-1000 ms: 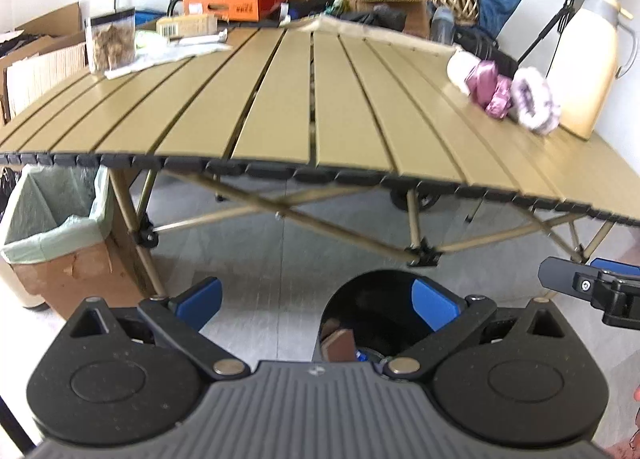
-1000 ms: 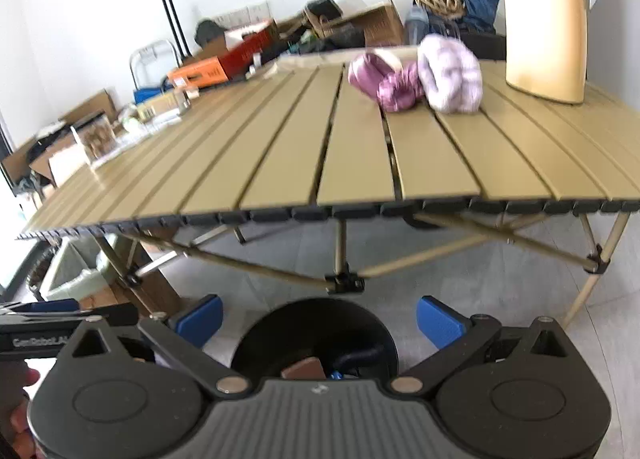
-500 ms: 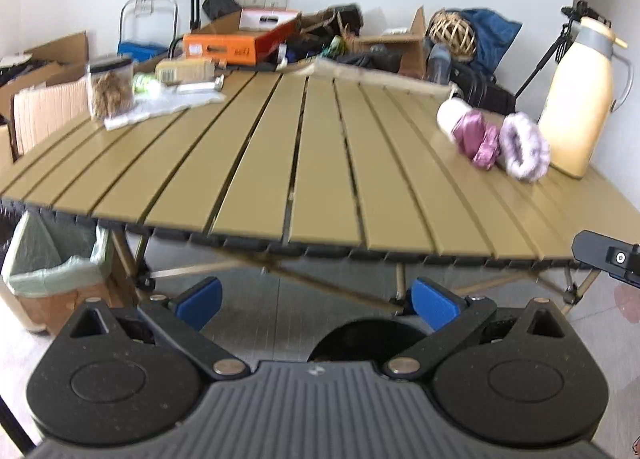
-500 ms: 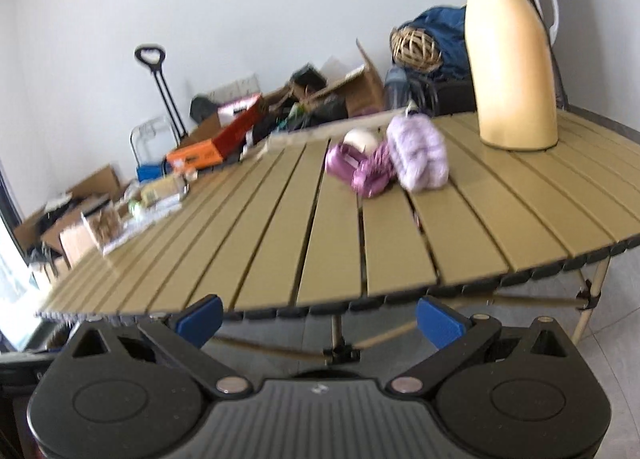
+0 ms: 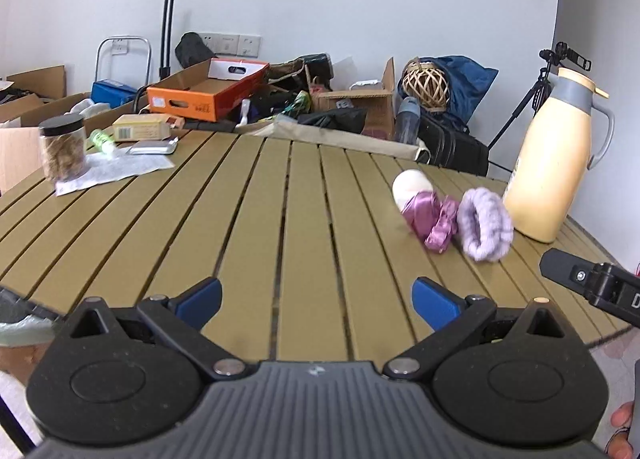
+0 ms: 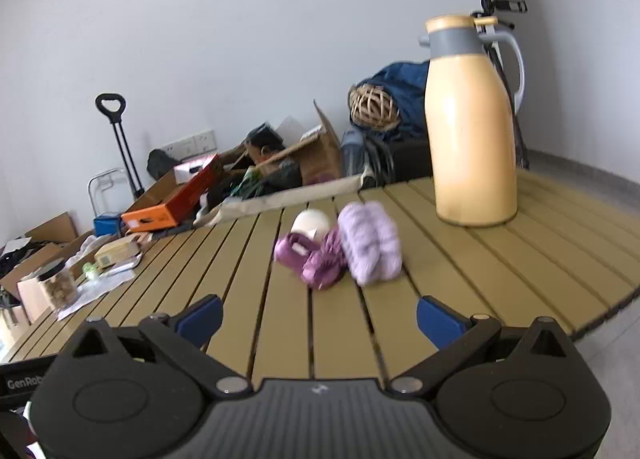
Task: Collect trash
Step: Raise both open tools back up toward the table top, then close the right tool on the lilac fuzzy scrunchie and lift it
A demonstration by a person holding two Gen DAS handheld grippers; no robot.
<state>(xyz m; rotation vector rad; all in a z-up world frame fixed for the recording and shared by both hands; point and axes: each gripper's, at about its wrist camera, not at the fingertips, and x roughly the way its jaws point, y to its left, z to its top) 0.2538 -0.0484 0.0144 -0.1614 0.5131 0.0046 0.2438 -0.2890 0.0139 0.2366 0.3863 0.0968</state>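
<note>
Trash here looks to be the small cluster lying on the slatted table (image 6: 500, 259), just in front of the yellow jug (image 6: 472, 119): a cream ball (image 6: 310, 221), two crumpled pink wrappers (image 6: 312, 259) and a fuzzy lilac ring (image 6: 370, 243), all touching one another. The right gripper (image 6: 318, 315) hovers near the table's front edge, pointing straight at the cluster, its blue fingertips spread wide with nothing between them. The left gripper (image 5: 316, 301) is likewise spread and empty, aimed at bare slats, with the cluster off to its right.

Everything in the pile looks light and soft. The wrappers seem shiny and crinkled, so they should crush easily under the pads but may slip; pinching across a bunched fold should hold better than a flat edge. The lilac ring appears plush and springy, so squeezing across one side of the loop ought to hold. The ball is smooth and round and likely to roll or squirt out, so it wants a centred grip across its widest part. Because the pieces touch, lifting one may drag or nudge its neighbours. The jug stands close behind and could be bumped.
</note>
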